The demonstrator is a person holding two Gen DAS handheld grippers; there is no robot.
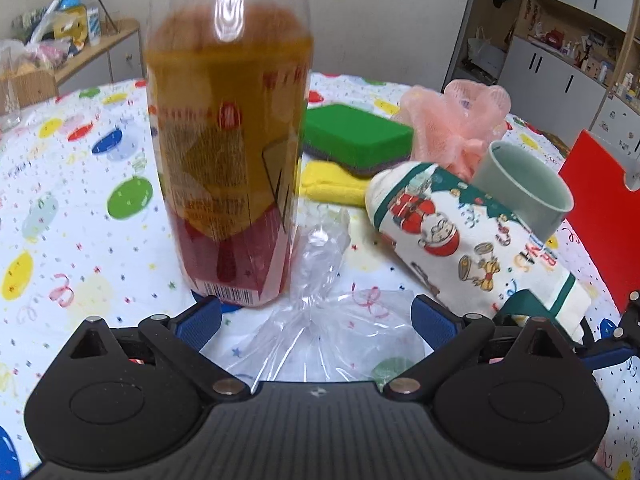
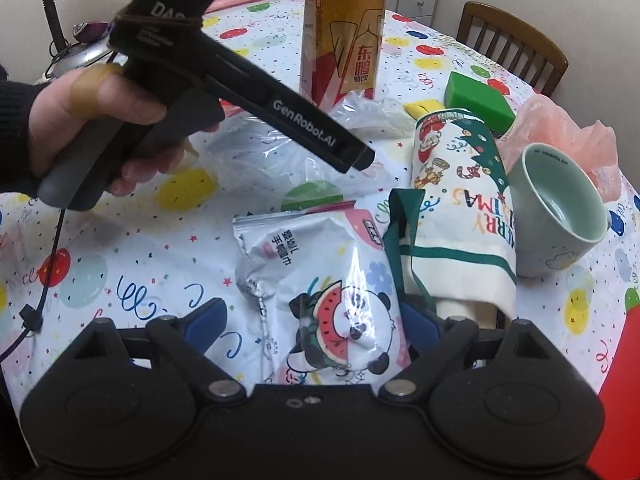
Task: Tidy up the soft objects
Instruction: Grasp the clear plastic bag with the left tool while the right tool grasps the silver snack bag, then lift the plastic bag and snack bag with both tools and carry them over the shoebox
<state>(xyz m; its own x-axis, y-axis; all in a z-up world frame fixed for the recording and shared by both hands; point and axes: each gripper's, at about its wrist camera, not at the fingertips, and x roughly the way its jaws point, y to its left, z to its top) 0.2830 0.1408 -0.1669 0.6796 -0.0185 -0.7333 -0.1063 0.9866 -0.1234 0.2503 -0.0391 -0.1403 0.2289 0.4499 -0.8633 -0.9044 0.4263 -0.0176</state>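
Right wrist: one bottle (image 2: 344, 36), one cup (image 2: 560, 208), two sponges (image 2: 478, 100).

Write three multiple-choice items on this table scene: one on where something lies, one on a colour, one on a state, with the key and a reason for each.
1. What lies between the fingers of the right hand-held gripper?
A. the wipes packet
B. the green sponge
C. the drink bottle

2. What colour is the mesh bath pouf?
A. blue
B. pink
C. black

3. How does the pale green cup sit?
A. upside down
B. tipped, leaning on the Christmas towel
C. stacked inside another cup

Key:
1 A, the panda-print packet sits between the open blue pads, which do not press on it.
2 B, its netting is pink behind the towel.
3 B, its open mouth faces sideways and its side rests against the rolled towel.
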